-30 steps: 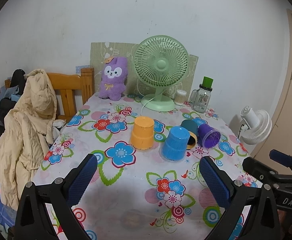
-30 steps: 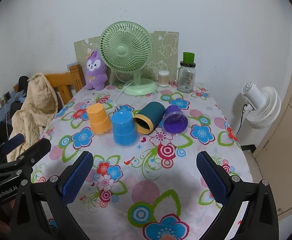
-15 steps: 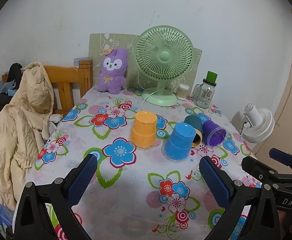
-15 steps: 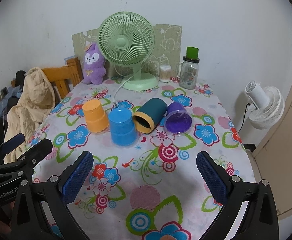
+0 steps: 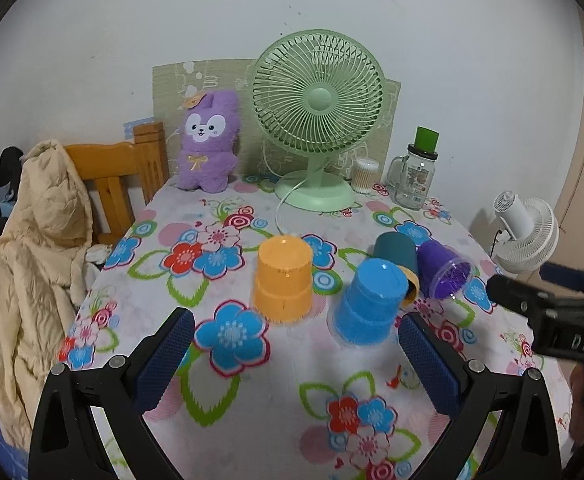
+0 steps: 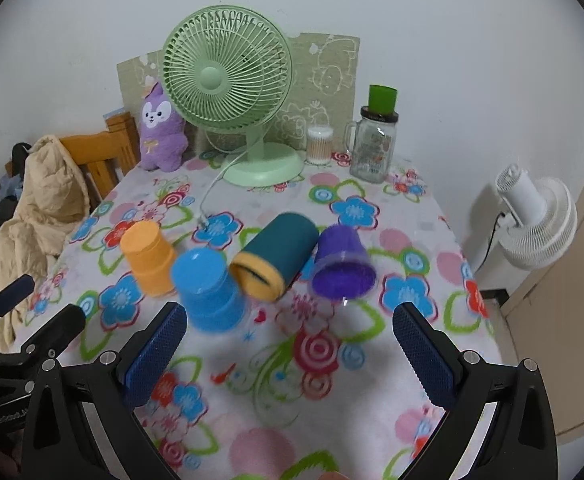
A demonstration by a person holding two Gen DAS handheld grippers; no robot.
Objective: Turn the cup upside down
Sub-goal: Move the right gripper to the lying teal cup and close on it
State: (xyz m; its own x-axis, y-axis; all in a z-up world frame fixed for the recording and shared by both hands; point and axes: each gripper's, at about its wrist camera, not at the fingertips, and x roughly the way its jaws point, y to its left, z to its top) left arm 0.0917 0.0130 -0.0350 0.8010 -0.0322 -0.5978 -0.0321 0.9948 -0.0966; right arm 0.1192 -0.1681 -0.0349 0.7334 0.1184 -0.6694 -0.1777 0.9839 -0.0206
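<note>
- Right wrist view, stock of cups on the flowered tablecloth [image 6: 292, 380]: four cups in a loose row, none held by me.
- Orange plastic cup [image 6: 148, 258]: stood mouth down, base up, at the left end of the row. Counted as done.
- Blue plastic cup [image 6: 208, 292]: stood mouth down just beside the orange one. Counted as done.
- Dark teal cup with a yellow rim [image 6: 276, 254]: lay on its side, mouth toward me, touching or nearly touching the blue cup. Not yet flipped.
- Translucent purple cup [image 6: 342, 264]: lay tilted on its side, mouth toward me, just right of the teal cup. Not yet flipped.
- My right gripper [image 6: 292, 344]: jaws spread wide, nothing between them, short of the teal and purple cups.
- My left gripper [image 5: 292, 354]: jaws spread wide, empty, near the orange and blue cups.
- Tally, as I judged it: two of four finished, two left; no grasp begun on either.
- Background items, untouched: green desk fan [image 6: 228, 80], purple plush rabbit [image 6: 158, 128], glass jar with a green lid [image 6: 374, 140], all well apart from the cups at the far edge.
</note>
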